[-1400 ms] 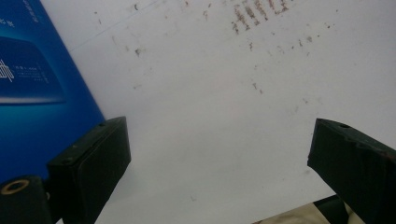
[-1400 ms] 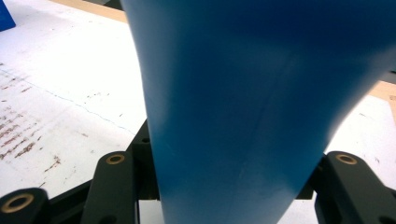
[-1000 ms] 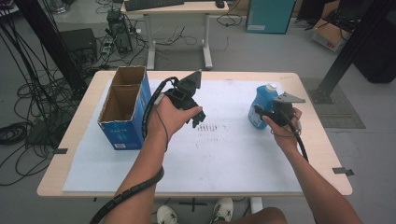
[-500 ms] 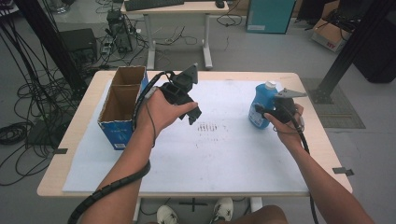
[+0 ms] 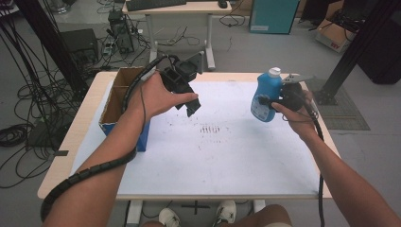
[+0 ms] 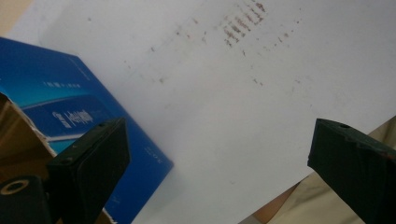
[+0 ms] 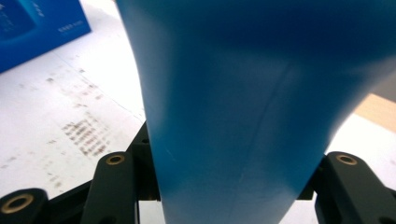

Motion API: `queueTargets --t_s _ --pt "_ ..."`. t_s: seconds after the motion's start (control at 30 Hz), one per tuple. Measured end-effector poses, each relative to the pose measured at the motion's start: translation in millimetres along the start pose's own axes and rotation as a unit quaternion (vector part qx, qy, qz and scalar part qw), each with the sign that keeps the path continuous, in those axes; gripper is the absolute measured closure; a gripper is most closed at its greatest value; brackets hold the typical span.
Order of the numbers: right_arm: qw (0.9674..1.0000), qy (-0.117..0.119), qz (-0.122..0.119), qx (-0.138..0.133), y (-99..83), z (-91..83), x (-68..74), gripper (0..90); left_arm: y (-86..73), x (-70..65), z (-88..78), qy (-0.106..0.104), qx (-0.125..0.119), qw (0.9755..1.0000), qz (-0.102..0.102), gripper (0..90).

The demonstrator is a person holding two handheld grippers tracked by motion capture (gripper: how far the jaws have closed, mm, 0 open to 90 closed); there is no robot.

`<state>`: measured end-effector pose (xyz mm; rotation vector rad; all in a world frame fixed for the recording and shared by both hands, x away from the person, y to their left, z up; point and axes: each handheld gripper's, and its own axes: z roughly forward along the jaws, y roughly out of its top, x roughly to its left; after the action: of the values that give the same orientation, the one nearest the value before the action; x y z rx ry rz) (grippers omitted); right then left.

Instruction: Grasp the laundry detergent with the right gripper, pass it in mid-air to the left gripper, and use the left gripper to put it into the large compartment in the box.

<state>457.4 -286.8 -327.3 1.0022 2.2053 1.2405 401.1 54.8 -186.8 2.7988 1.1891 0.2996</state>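
Note:
A blue bottle [image 5: 261, 97] with a white cap hangs upright above the right side of the table, and my right gripper [image 5: 273, 101] is shut on its body from the right. In the right gripper view the blue bottle [image 7: 243, 93] sits squeezed between the two black jaws of my right gripper [image 7: 233, 186]. My left gripper [image 5: 191, 106] is held in the air beside the box and points down at the sheet. In the left gripper view my left gripper [image 6: 219, 158] is open, with its jaws wide apart and nothing between them.
An open blue cardboard box [image 5: 122, 101] stands at the table's left side, and the same box [image 6: 70, 112] appears close to the left jaw. A white sheet [image 5: 227, 156] with a patch of dark smudges [image 5: 210, 128] covers the wooden table [image 5: 80, 142]. Cables trail from both grippers.
Both hands have risen. The bottle has gone up off the sheet in the right gripper. The left gripper has lifted higher near the box.

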Motion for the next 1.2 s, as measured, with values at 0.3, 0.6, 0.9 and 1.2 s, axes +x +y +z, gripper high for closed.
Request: queueTargets --t_s 0.3,0.6,0.9,1.2 --pt "0.9979 0.061 -0.014 0.014 33.4 -5.4 10.0 44.5 8.6 6.4 -26.9 0.014 -0.005 0.9973 0.071 6.0" --pt "0.9926 0.116 -0.034 0.009 51.8 2.4 25.9 44.4 18.6 11.1 -42.9 0.021 -0.011 0.9902 0.138 6.0" --pt "0.9813 0.175 -0.080 0.014 64.5 19.1 52.7 44.2 26.9 11.9 -45.3 0.008 -0.020 0.9834 0.180 6.0" --pt "0.9704 0.217 -0.105 0.017 65.0 38.3 84.1 44.3 27.3 10.7 -48.8 0.003 -0.031 0.9774 0.209 6.0"
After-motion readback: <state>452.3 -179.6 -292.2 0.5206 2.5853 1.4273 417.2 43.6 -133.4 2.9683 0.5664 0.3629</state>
